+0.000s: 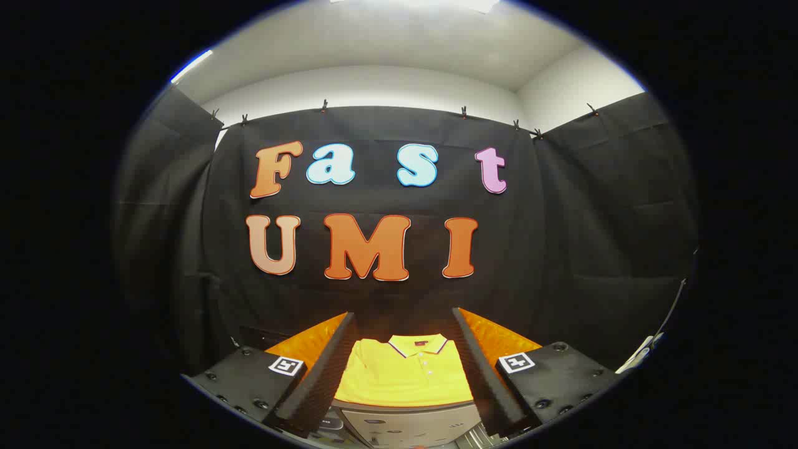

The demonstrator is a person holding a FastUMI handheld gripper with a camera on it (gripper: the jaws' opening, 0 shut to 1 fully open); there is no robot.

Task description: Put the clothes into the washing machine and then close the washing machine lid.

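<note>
While the gripper (404, 362) hangs above the near edge of the work surface, its two dark, ribbed fingers (318, 374) stand wide apart, one to the left and one to the right, with a broad gap between them. Nothing is clamped between them and neither finger can be seen pressing on anything; the inner faces look bare. Each finger carries a black mount with a small square black-and-white marker (286, 365) on top.

Seen in the gap between the fingers, just ahead of them, lies a folded yellow polo shirt (405, 374). It rests flat, collar toward the far side, with a dark-and-white trimmed collar and a short row of buttons down the placket. The shirt's left and right edges run close beside the inner faces of the fingers, though whether cloth and fingers touch cannot be told from this angle.

Under the shirt is an orange surface (499, 337), which shows past the fingers on both the left and the right, reaching back to the black cloth wall (592, 237) at the far side.

Nearer than the shirt, below its front hem, sits the pale grey top of an appliance (405, 427) with faint markings on it; it is too cut off to say more about its lid.

At the far right, a white strip-like object (642, 352) hangs beside the cloth.
</note>
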